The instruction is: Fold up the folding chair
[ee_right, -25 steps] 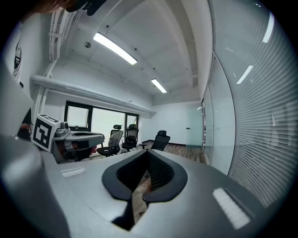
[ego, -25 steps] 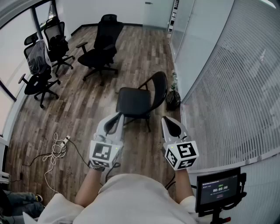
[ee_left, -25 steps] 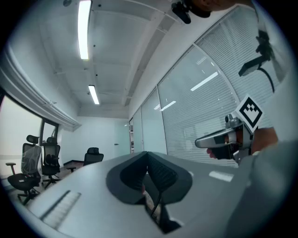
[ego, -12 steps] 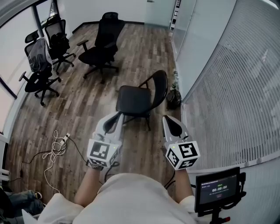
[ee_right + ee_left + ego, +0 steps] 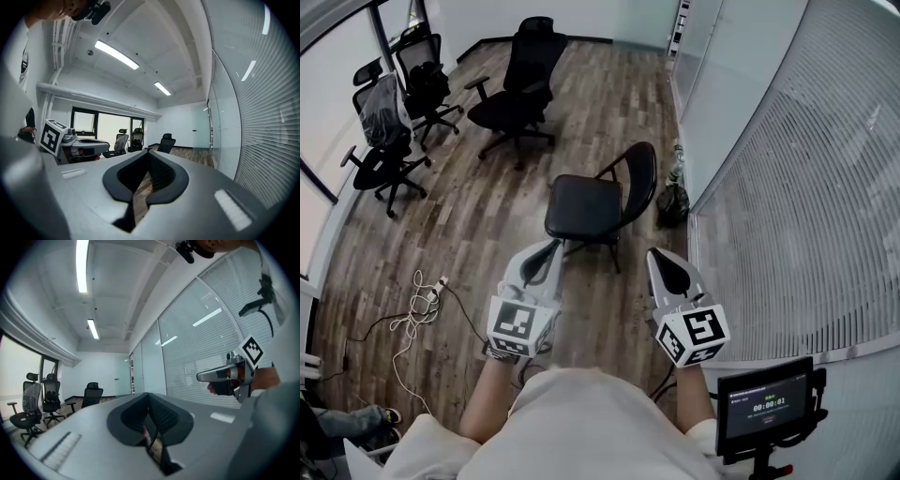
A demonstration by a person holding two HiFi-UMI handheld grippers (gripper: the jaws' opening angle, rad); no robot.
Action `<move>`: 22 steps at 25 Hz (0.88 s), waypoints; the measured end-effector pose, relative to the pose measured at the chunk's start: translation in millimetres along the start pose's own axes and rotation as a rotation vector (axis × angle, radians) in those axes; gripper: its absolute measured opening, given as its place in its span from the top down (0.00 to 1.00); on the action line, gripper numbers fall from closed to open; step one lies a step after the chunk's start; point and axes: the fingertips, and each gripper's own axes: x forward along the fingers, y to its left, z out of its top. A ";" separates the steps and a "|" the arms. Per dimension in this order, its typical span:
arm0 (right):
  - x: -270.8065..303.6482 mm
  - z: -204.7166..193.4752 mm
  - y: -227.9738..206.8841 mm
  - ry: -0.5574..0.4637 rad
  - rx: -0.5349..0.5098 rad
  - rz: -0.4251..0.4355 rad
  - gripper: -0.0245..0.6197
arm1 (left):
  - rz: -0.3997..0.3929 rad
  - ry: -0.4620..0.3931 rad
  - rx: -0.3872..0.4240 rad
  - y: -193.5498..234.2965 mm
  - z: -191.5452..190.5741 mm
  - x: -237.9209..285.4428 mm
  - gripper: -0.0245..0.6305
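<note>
Nearest, left gripper (image 5: 549, 251) and right gripper (image 5: 658, 259): both clenched shut on nothing, level, barely shifted from a second ago. Beyond, apart from both: folding chair (image 5: 584, 208), unfolded on the wooden floor (image 5: 487, 225), untouched. Probably only approach so far; folding not begun.

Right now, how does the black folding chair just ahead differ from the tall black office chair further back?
The black folding chair stands on thin fixed legs; the tall black office chair sits on a spreading star base. The folding chair has a low rounded back and no armrests; the office chair has a high back and armrests. The folding chair is closer to the camera than the office chair. Both are black, upright and unoccupied.
</note>
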 end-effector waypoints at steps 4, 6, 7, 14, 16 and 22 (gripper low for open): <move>-4.2 3.3 -28.0 0.019 -0.001 0.023 0.96 | 0.039 0.013 0.042 -15.7 10.4 20.5 0.98; -9.1 -3.7 -31.9 0.025 0.004 0.042 0.96 | 0.078 -0.007 0.040 -19.0 10.4 17.6 0.98; -11.5 -6.5 -32.4 0.027 0.002 0.053 0.96 | 0.102 -0.014 0.038 -18.9 9.7 15.6 0.97; -18.5 -15.7 -46.9 0.037 -0.035 0.051 0.96 | 0.139 0.015 0.044 -27.0 2.1 15.4 0.97; -17.4 -15.1 -49.1 0.035 -0.031 0.050 0.96 | 0.140 0.024 0.048 -26.2 0.9 17.2 0.97; -13.3 -18.7 -57.1 0.009 -0.017 0.050 0.96 | 0.108 0.033 0.087 -31.1 -5.1 33.7 0.96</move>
